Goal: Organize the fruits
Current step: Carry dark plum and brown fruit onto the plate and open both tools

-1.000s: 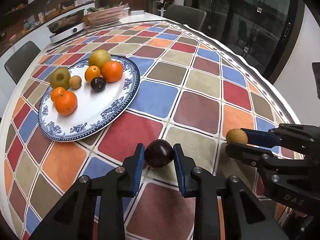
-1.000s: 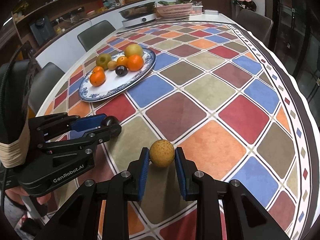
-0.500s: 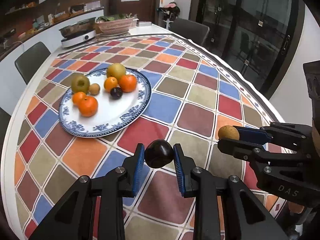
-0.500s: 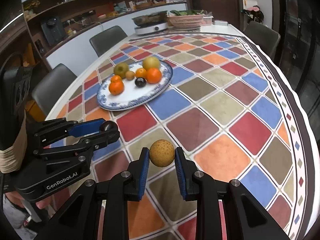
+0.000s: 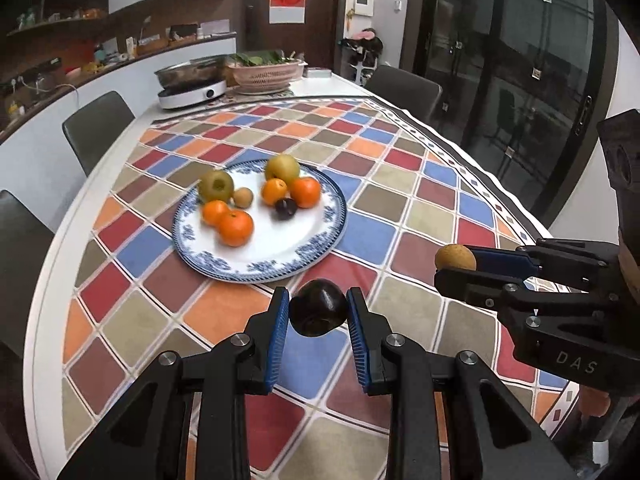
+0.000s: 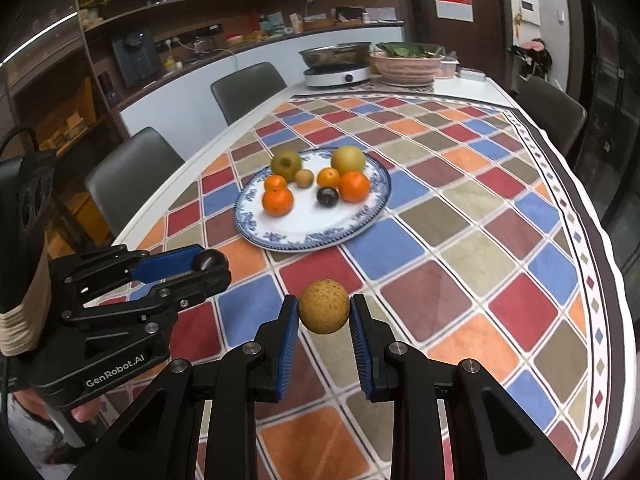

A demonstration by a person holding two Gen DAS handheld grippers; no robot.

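Here the left gripper [image 5: 318,312] pinches a dark plum [image 5: 318,307] (pads pressed to both sides), the right gripper [image 6: 324,312] clamps a speckled tan fruit [image 6: 324,306], plate [image 6: 360,228] ahead

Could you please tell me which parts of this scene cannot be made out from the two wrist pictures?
- Fruit on the plate: blurred in both views, so skin detail and exact touching are unclear.
- Left gripper: its dark fruit is mostly hidden by the fingers in the right wrist view.
- Right gripper: its tan fruit is half hidden likewise in the left wrist view.
- Shelf items: too small in both.
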